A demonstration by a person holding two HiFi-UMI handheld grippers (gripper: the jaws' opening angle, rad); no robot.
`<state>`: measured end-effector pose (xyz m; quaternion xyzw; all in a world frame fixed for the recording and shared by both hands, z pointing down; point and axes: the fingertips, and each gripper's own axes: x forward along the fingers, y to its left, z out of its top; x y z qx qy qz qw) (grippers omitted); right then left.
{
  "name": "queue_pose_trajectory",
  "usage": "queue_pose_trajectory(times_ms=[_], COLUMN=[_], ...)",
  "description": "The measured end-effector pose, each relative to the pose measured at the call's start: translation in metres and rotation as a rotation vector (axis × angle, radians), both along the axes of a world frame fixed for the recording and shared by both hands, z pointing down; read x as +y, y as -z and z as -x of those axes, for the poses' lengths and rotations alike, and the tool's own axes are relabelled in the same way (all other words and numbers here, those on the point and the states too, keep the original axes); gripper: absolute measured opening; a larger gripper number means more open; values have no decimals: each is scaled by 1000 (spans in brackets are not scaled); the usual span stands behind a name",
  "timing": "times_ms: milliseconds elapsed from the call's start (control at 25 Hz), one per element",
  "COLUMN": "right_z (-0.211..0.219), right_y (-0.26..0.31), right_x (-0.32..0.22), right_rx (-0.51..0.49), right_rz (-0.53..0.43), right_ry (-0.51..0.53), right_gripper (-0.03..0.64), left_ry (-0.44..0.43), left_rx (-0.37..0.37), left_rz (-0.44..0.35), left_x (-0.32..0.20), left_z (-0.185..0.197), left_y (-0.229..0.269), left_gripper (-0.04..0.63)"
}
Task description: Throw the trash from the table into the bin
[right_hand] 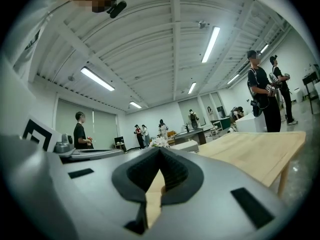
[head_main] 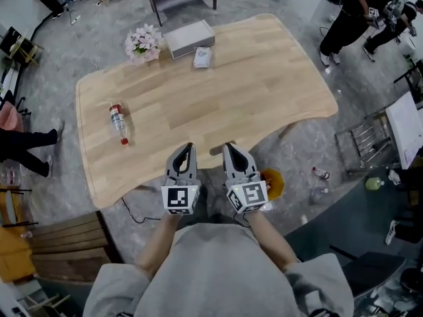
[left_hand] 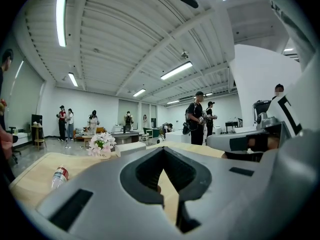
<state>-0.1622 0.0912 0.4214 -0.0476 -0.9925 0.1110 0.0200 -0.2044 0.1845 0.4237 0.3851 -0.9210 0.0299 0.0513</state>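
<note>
left hand-held gripper (head_main: 188, 152) and right hand-held gripper (head_main: 230, 149) both fully closed, empty, side by side at near edge of table (head_main: 264, 91); plastic bottle (head_main: 119, 123) lies flat, left

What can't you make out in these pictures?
Head view: the orange thing is half hidden behind the right gripper; whether it is the bin is unclear.
Head view: the white packet on the table is too small to identify.
Left gripper view: the bottle has its near end hidden by the left gripper.
</note>
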Motion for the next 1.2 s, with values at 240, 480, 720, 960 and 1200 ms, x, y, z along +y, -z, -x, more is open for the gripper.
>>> queue_pose_trajectory(times_ms=[240, 480, 720, 960, 1200], right_z=[48, 106, 161, 195, 224], right_y=[-12, -15, -18, -23, -33], right_x=[-11, -28, -40, -44, -49], right_rx=[27, 44, 62, 88, 109], right_rz=[9, 7, -10, -29, -32], right_ry=[-14, -44, -85, -106, -80], right_gripper=[3, 3, 3, 3, 3], left_ry=[-20, -46, -67, -86, -74], left_rx=[22, 63, 107, 138, 147], left_rz=[3, 0, -11, -22, -8], left_x=[-16, -35, -44, -49, -57], left_z=[52, 113, 164, 197, 226], left_y=[-12, -23, -34, -46, -54], left_gripper=[5, 5, 5, 6, 6])
